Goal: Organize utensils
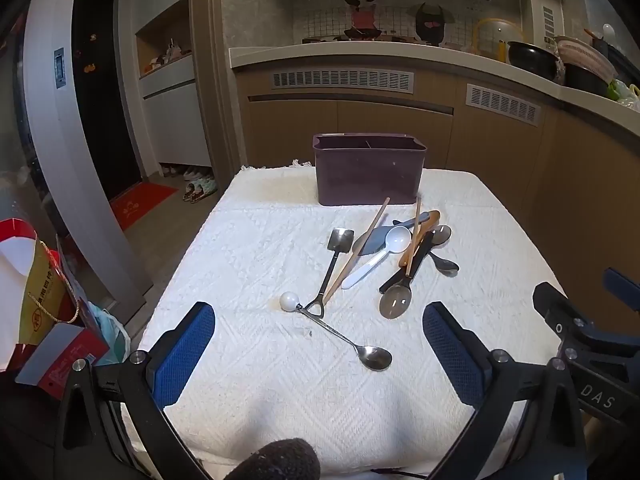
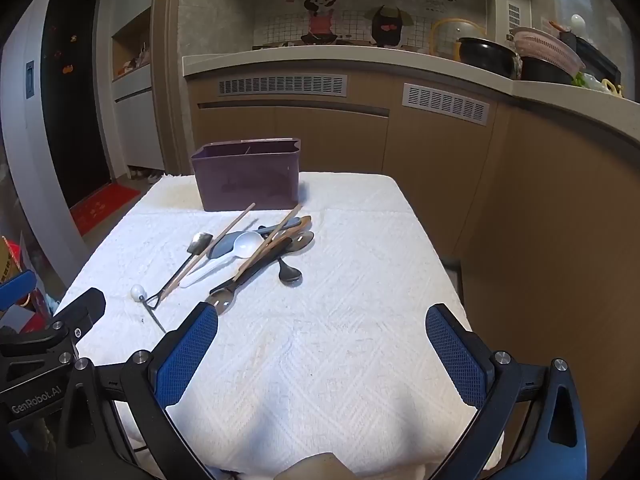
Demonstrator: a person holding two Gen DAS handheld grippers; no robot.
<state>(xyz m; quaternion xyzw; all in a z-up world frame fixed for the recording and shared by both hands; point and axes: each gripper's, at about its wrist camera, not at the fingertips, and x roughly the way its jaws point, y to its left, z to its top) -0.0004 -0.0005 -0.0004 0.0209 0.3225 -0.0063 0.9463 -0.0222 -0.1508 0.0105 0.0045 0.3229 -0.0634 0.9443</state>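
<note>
A dark purple utensil holder (image 1: pixel 369 168) (image 2: pixel 247 175) stands at the far side of a table under a white quilted cloth (image 1: pixel 248 240) (image 2: pixel 360 280). In front of it lies a loose pile of utensils: two wooden chopsticks (image 1: pixel 362 246) (image 2: pixel 276 236), a white plastic spoon (image 1: pixel 380 254) (image 2: pixel 236 250), a shovel-shaped spoon (image 1: pixel 334 258), dark and brown spoons (image 1: pixel 420 252) (image 2: pixel 288 268). A steel spoon (image 1: pixel 362 350) with a white ball end (image 1: pixel 289 301) lies nearest. My left gripper (image 1: pixel 318 354) is open above the near cloth, the steel spoon between its fingers' line. My right gripper (image 2: pixel 322 354) is open, nothing between its fingers.
Brown kitchen cabinets with a pale counter (image 1: pixel 360 56) run behind and along the right, pots and a basket (image 2: pixel 548 50) on top. Left of the table are bags and boxes (image 1: pixel 40 312) on the floor, a dark door and a red mat (image 1: pixel 140 204).
</note>
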